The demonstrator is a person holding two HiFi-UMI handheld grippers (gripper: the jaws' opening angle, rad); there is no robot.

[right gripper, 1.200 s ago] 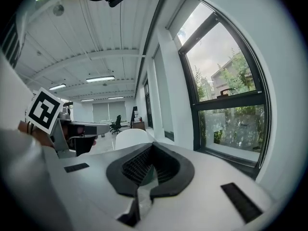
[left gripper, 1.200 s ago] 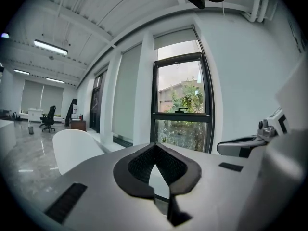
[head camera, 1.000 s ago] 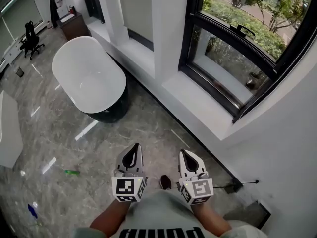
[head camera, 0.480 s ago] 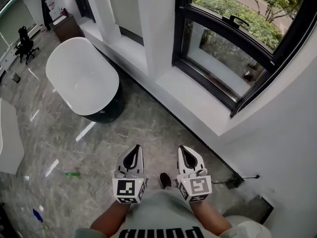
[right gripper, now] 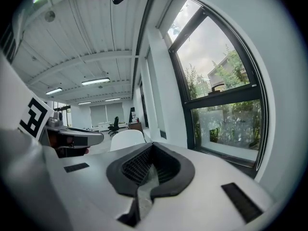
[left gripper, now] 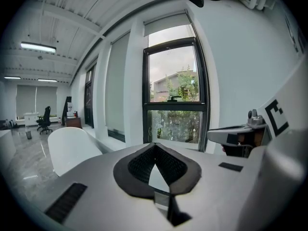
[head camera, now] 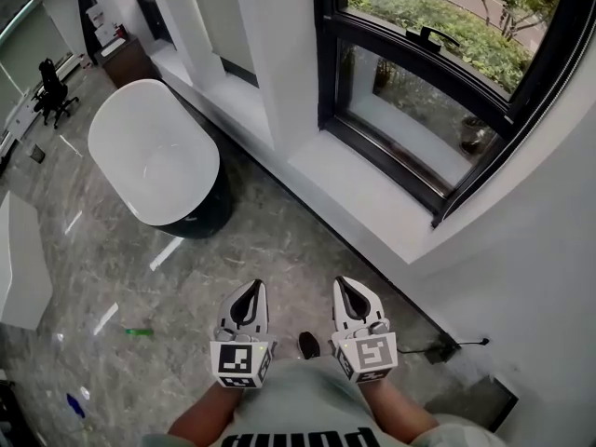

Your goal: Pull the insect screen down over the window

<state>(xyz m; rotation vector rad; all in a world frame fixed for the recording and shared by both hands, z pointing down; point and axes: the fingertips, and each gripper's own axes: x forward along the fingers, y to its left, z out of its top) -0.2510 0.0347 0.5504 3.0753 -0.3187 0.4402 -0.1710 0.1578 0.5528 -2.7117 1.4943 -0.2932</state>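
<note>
Left gripper (head camera: 251, 288): near, low and left of centre in the head view, above grey marble floor (head camera: 279, 240); with jaws pressed together tip to tip, pinching nothing.

Right gripper (head camera: 345, 283): just beside the left one and level with it; likewise with jaws closed tight on nothing.

Window (head camera: 424, 101): far right, black-framed, well apart from both grippers; black handle (head camera: 438, 37) on the cross rail, greenery beyond the glass.

Pale panel (left gripper: 167, 24): at the window head in the left gripper view, covering only the top strip, with bare glass below; impossible to tell whether insect screen or blind.

White sill (head camera: 358, 189): under the window, between glass and floor.

White bathtub (head camera: 154, 152): far left, on the floor, on a dark base.

Dark shoe (head camera: 308, 345): near, between the two grippers.

Small green item (head camera: 138, 331): on the floor, near left.

Black office chair (head camera: 51, 87): far left corner.
</note>
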